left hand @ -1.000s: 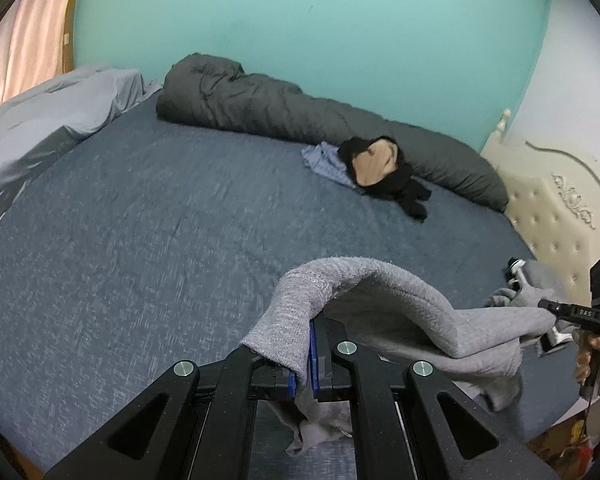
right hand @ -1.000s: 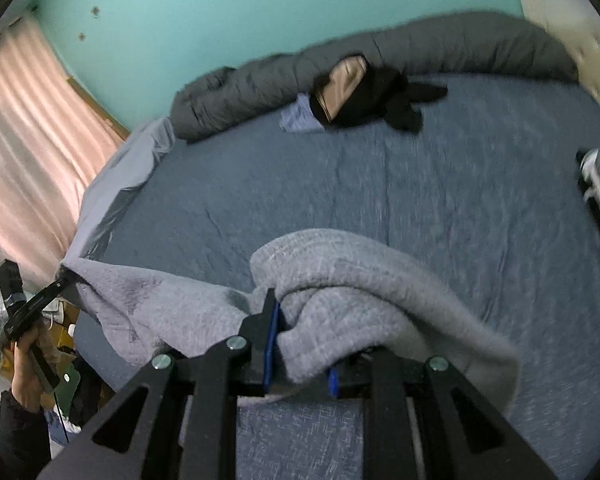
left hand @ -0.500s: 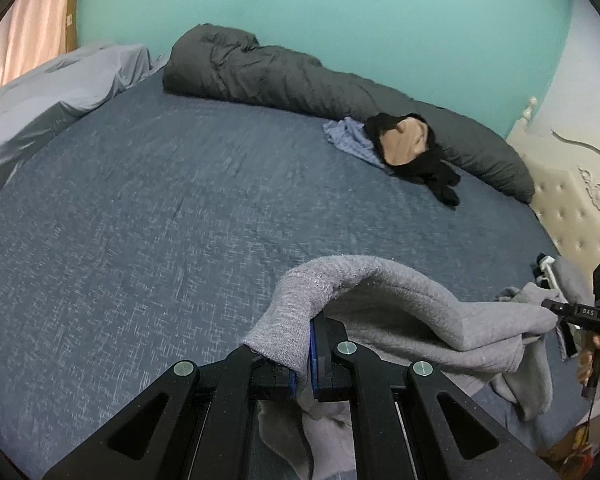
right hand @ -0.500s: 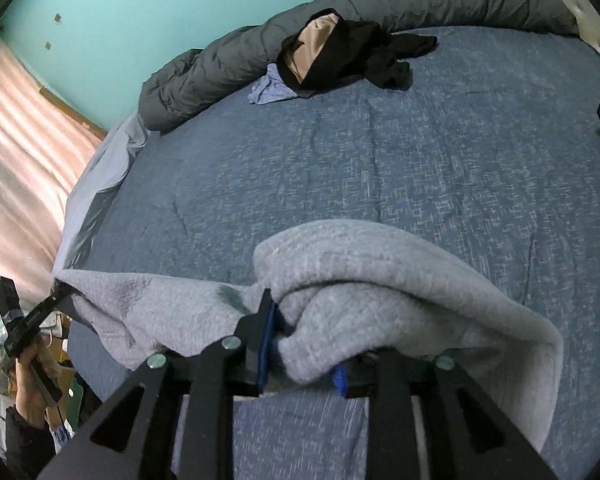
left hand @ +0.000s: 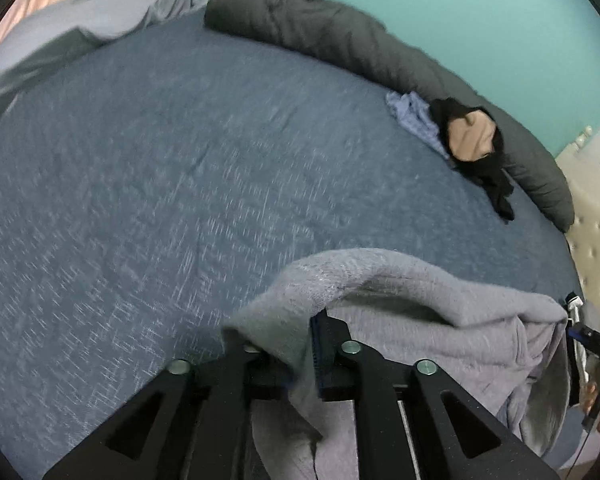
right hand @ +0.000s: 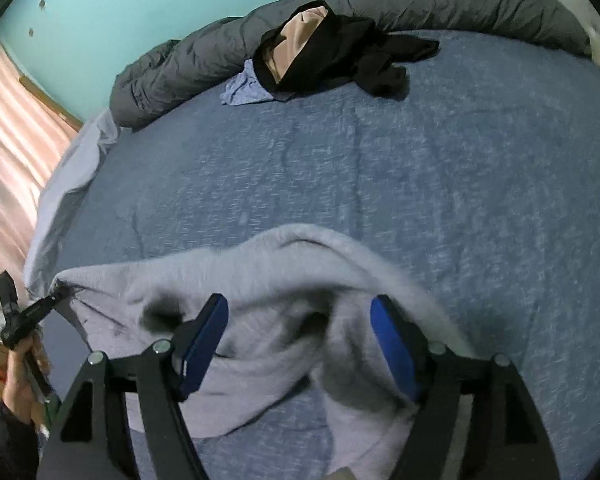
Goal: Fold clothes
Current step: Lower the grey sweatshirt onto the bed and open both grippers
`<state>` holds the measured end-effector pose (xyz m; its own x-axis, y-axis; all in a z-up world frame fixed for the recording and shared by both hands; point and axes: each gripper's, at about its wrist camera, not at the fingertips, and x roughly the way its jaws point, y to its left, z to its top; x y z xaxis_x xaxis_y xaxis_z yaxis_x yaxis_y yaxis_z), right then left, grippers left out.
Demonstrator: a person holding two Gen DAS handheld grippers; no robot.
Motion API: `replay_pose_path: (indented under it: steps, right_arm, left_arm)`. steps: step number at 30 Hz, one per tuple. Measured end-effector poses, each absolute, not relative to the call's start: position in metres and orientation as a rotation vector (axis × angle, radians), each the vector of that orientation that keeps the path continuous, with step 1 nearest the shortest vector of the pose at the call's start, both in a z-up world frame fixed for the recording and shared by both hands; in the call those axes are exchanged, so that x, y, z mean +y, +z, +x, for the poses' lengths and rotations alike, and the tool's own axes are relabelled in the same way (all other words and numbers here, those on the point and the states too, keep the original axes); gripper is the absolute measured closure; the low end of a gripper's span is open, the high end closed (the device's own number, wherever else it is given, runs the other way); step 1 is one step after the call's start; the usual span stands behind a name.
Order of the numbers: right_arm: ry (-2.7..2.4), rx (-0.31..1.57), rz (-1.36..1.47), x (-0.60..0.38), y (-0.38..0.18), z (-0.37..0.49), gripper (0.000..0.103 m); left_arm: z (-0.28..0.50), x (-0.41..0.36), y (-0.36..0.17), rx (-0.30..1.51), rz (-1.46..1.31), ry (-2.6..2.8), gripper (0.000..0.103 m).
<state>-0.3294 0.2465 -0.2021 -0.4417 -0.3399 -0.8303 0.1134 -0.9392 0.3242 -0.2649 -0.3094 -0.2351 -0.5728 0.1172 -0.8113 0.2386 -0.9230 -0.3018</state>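
right gripper (right hand: 298, 344): jaws just opened wide, grey garment (right hand: 260, 280) loose between pads
left gripper (left hand: 296, 354): easing open, cloth draped across

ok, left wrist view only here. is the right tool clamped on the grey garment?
Observer: No. The right wrist view shows the right tool with jaws wide apart, having just been opening. The grey garment sags between the blue pads, unpinched.
Operator: is it on the bed?
Observer: Partly. Below that tool, a fold lies on the blue bedspread.
Operator: and my end?
Observer: From that side, one garment corner runs taut to the tip of the left tool at the frame's left edge. Its jaws have just been opening a little, with cloth between them.
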Motion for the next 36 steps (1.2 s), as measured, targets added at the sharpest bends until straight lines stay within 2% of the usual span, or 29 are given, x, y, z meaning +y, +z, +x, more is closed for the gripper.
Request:
replay_pose_path:
  steps: [1,3,4,16,23,25,27,28,29,30,32,36]
  right_arm:
    - [-2.446,-0.300,1.484,0.251,-0.202,-0.328,0.028]
    - [-2.456,-0.282,1.497,0.263,-0.203,-0.323,0.028]
    - [-2.460,-0.289,1.506,0.271,-0.204,-0.319,0.028]
    - [-2.404,-0.330,1.591,0.338,-0.220,-0.246,0.028]
    - [-2.309,-0.218,1.715,0.337,-0.238,-0.214,0.029]
    - [-2.283,-0.185,1.740,0.334,-0.247,-0.208,0.038]
    - [-2.264,-0.134,1.768,0.331,-0.257,-0.205,0.065]
    - [-2.256,-0.117,1.770,0.330,-0.260,-0.203,0.073]
    - [-2.269,-0.106,1.759,0.330,-0.261,-0.203,0.088]
    - [-2.284,-0.097,1.747,0.330,-0.261,-0.202,0.094]
    - [-2.334,-0.097,1.703,0.334,-0.253,-0.204,0.098]
    - [-2.419,-0.082,1.640,0.345,-0.228,-0.214,0.099]
  left_arm:
    - [-0.262,-0.312,-0.237,0.602,1.413,-2.656,0.071]
    - [-0.257,-0.316,-0.241,0.619,1.406,-2.647,0.049]
    - [-0.252,-0.319,-0.241,0.638,1.405,-2.645,0.048]
    - [-0.185,-0.296,-0.235,0.583,1.532,-2.735,0.046]
    - [-0.160,-0.277,-0.263,0.568,1.650,-2.719,0.045]
    - [-0.156,-0.273,-0.270,0.565,1.671,-2.705,0.045]
    - [-0.153,-0.270,-0.277,0.562,1.688,-2.694,0.045]
    - [-0.152,-0.269,-0.279,0.560,1.693,-2.690,0.045]
    - [-0.151,-0.268,-0.281,0.552,1.700,-2.687,0.045]
    - [-0.150,-0.267,-0.282,0.540,1.701,-2.689,0.045]
    - [-0.150,-0.265,-0.282,0.511,1.702,-2.697,0.045]
    - [-0.150,-0.266,-0.280,0.484,1.691,-2.713,0.045]
